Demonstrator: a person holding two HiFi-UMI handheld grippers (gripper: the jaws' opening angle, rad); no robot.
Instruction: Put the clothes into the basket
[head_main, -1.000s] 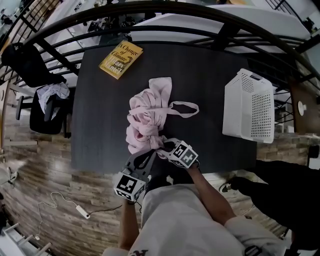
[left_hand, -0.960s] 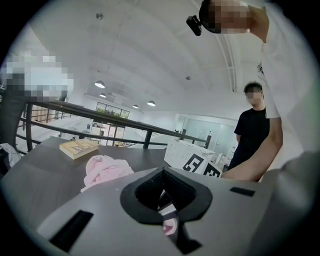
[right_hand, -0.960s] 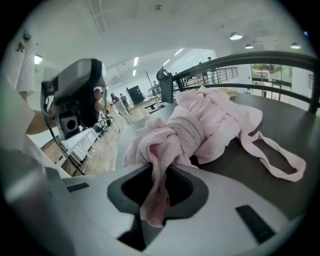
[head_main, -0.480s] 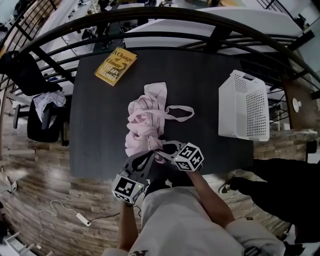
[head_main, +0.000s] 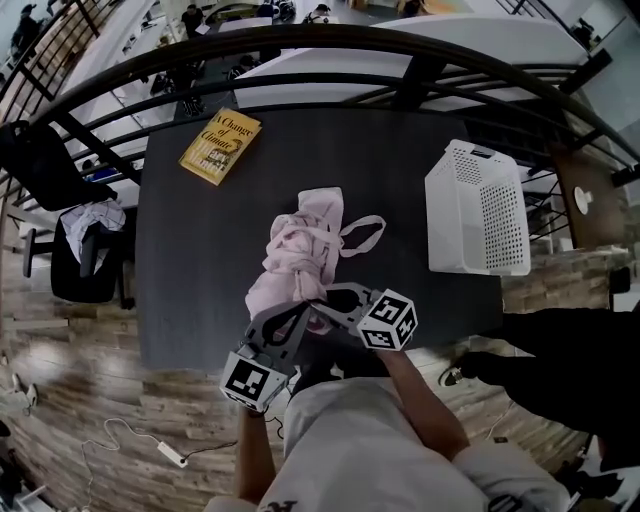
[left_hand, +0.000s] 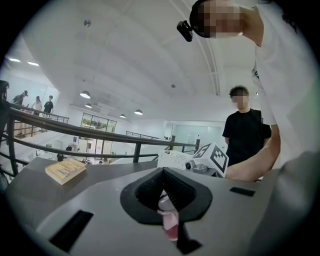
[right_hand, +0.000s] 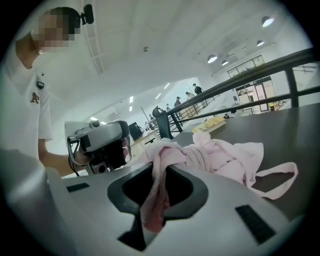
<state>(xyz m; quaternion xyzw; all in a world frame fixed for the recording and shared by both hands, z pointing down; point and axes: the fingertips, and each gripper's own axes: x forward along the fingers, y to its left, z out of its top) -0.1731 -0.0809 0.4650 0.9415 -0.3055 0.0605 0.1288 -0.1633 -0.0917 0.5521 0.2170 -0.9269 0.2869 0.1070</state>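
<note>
A crumpled pink garment (head_main: 300, 250) with a loose strap lies mid-table on the dark table (head_main: 190, 260); in the right gripper view the pink garment (right_hand: 220, 157) trails away over the tabletop. My left gripper (head_main: 290, 322) is shut on its near edge, where a fold of pink cloth (left_hand: 169, 220) is pinched between the jaws. My right gripper (head_main: 335, 300) is shut on the same near edge, with the cloth (right_hand: 155, 210) hanging through its jaws. The white perforated basket (head_main: 475, 210) stands at the table's right side, and in the left gripper view the basket (left_hand: 175, 159) shows beyond the other gripper.
A yellow book (head_main: 220, 146) lies at the table's far left corner. A dark curved railing (head_main: 330, 50) runs behind the table. A chair with clothes (head_main: 85, 235) stands left of the table. A person in black (left_hand: 246, 130) stands to the right.
Both grippers have risen with the garment's near edge, the right one more. The near part of the pink cloth is lifted and bunched tighter.
</note>
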